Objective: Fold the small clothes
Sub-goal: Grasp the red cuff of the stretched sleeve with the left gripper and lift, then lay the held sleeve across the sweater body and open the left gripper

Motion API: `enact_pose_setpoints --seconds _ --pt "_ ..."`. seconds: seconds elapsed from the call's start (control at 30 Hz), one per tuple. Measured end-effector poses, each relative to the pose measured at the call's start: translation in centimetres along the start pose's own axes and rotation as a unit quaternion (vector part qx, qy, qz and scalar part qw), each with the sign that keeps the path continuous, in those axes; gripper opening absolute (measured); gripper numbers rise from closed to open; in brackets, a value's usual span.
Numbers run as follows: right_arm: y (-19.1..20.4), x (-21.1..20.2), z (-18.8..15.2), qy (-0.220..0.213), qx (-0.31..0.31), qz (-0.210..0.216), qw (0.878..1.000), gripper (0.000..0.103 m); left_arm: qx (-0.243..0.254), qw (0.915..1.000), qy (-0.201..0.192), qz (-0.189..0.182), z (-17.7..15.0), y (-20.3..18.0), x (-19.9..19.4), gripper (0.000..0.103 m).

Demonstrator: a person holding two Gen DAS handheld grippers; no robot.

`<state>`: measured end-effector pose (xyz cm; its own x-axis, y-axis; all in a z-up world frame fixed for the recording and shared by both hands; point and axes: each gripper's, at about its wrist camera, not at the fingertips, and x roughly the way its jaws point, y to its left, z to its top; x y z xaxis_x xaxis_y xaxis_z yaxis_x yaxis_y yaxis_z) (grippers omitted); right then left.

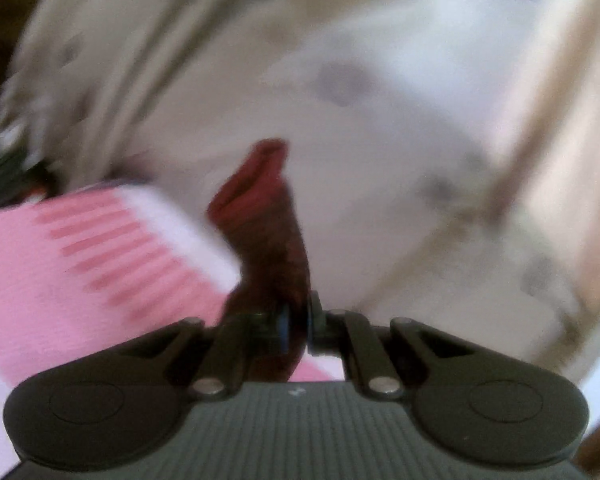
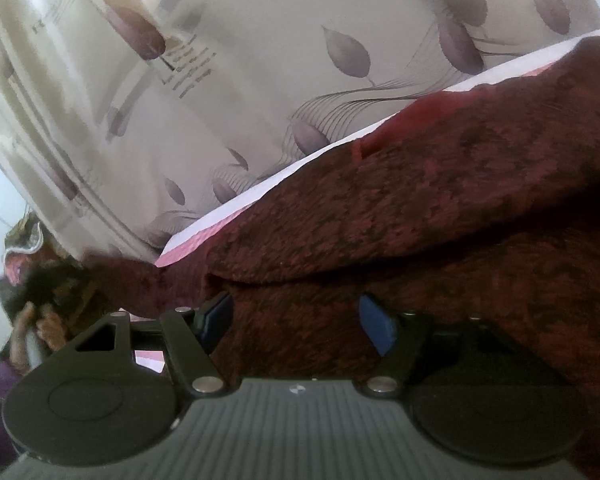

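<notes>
Left wrist view: we are seeing a pink striped cloth at left, and our left gripper is pinching the dark red knit garment, which is rising between its closed fingers. Right wrist view: our right gripper is standing apart, the garment lying between its blue pads, before a leaf-patterned curtain.

Left wrist view: heavy motion blur, soft daylight. Right wrist view: sharper, with fisheye bending at edges and dark corners.
</notes>
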<state>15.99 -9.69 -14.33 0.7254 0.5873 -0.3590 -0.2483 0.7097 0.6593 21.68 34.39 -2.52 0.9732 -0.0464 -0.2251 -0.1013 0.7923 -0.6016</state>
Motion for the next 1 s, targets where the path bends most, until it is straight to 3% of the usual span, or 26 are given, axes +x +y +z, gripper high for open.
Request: enact_pose_setpoints --seconds 0.27,0.4,0.63,0.77,1.0 --pt "-1.3 -1.7 0.4 -0.047 0.043 0.005 0.998 0.07 0.078 0.9901 0.039 -0.11 -4.2 -12.7 -0.5 0.008" --pt "-1.9 -3.5 1.0 -0.071 0.068 0.018 0.995 0.071 0.079 0.9832 0.079 -0.144 -7.7 -16.5 1.1 0.008" --pt "-4.9 -7.6 3.6 -0.126 0.135 0.044 0.982 0.074 0.11 0.9715 0.135 -0.161 -14.7 -20.2 3.6 0.008" --pt "-6.5 -9.4 5.2 -0.15 0.142 0.036 0.978 0.075 0.152 0.9621 0.158 -0.162 -19.2 -22.0 3.5 0.008" --pt "-9.4 -9.8 6.3 -0.142 0.143 0.006 0.98 0.076 0.192 0.95 0.19 -0.157 -23.9 -23.2 4.8 0.008"
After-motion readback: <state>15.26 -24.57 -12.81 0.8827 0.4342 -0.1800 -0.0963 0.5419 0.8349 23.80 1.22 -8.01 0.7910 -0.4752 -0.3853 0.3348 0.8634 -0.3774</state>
